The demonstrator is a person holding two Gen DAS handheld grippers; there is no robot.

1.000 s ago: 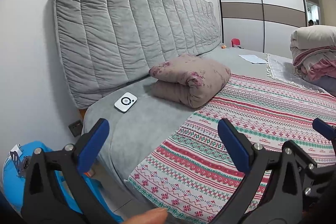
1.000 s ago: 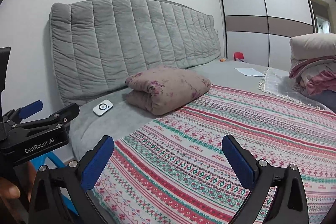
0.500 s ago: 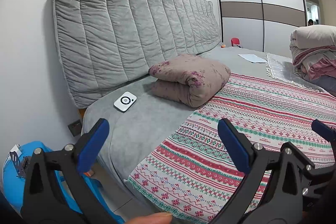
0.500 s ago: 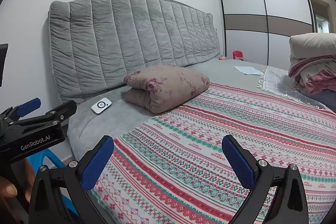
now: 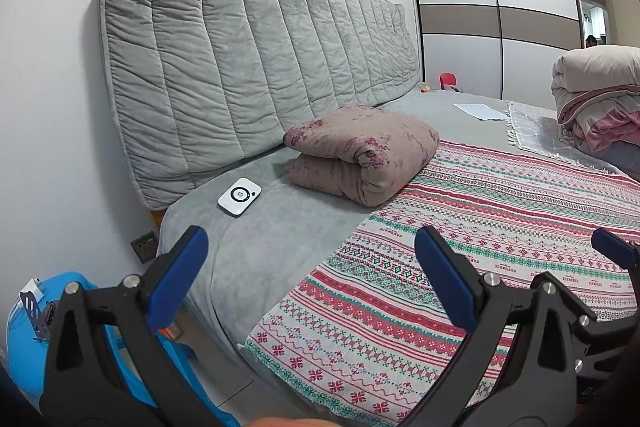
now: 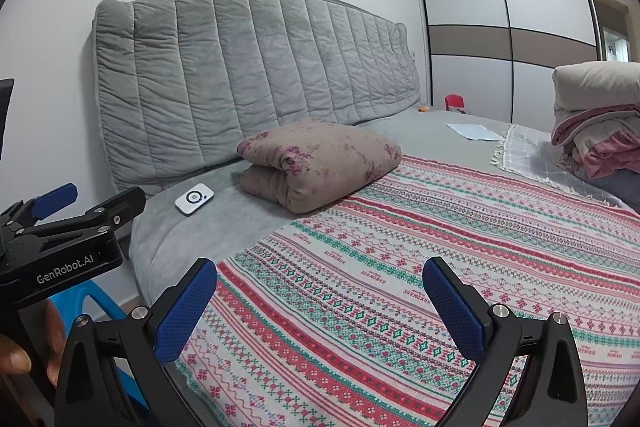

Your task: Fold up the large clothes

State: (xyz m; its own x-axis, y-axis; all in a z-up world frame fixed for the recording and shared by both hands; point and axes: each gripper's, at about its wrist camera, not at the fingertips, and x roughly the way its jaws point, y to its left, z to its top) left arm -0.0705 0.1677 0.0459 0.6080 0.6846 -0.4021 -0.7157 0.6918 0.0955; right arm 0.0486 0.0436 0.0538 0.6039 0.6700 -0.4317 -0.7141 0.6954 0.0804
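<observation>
A large patterned cloth with red, green and white bands lies spread flat on the grey bed; it also shows in the right wrist view. Its near left corner hangs at the bed's edge. My left gripper is open and empty, held above that near corner. My right gripper is open and empty, above the cloth's near part. The left gripper's body shows at the left of the right wrist view.
A folded floral quilt and a white device lie near the grey padded headboard. Stacked bedding sits at the far right beside a fringed grey cloth. A blue stool stands beside the bed. A wardrobe is behind.
Both grippers stay open and nearly still. The right wrist view has drifted a little, so the bed sits slightly further left and lower.
</observation>
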